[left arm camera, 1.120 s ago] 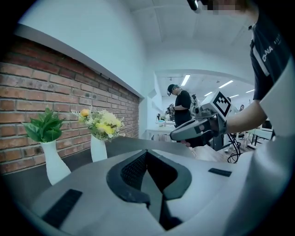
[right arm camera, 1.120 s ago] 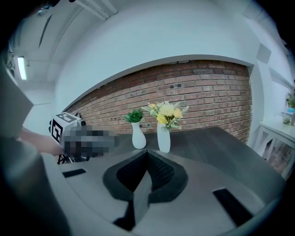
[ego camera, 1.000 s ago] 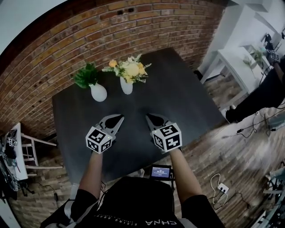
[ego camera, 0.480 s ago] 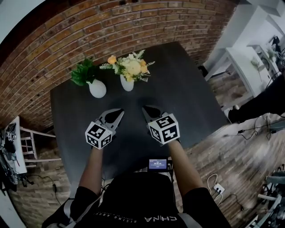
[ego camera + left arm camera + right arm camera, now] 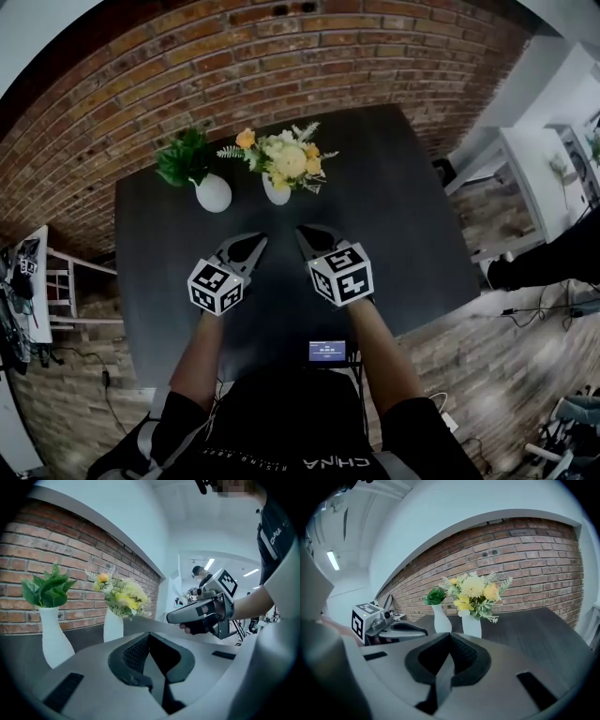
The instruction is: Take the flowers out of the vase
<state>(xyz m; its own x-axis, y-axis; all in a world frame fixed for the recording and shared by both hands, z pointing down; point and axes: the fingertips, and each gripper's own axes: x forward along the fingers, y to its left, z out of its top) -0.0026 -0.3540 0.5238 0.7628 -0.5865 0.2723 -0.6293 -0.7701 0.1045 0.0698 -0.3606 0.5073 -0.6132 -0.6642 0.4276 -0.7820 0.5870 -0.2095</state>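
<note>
1. Both forearms (image 5: 202,352) reach forward over the dark table (image 5: 394,206); the left gripper (image 5: 251,242) and right gripper (image 5: 307,234) are side by side, tilted slightly down, jaws pressed together on nothing.
2. The yellow and white flowers (image 5: 286,159) stand in the white vase (image 5: 277,193) at the table's far side, apart from both grippers.

Shirt (image 5: 281,427) has white print "CHNA", seen upside down at the bottom edge of the head view. A smaller line beside it starts "RISING"; the rest is too small to read. "CHNA" also runs up the dark shirt front in the left gripper view. Screen (image 5: 327,351) near the person's waist shows a row of light digits, too small to read. Left cube (image 5: 217,286) and right cube (image 5: 341,274) carry black-and-white square code markers on their faces, each a different pattern.
</note>
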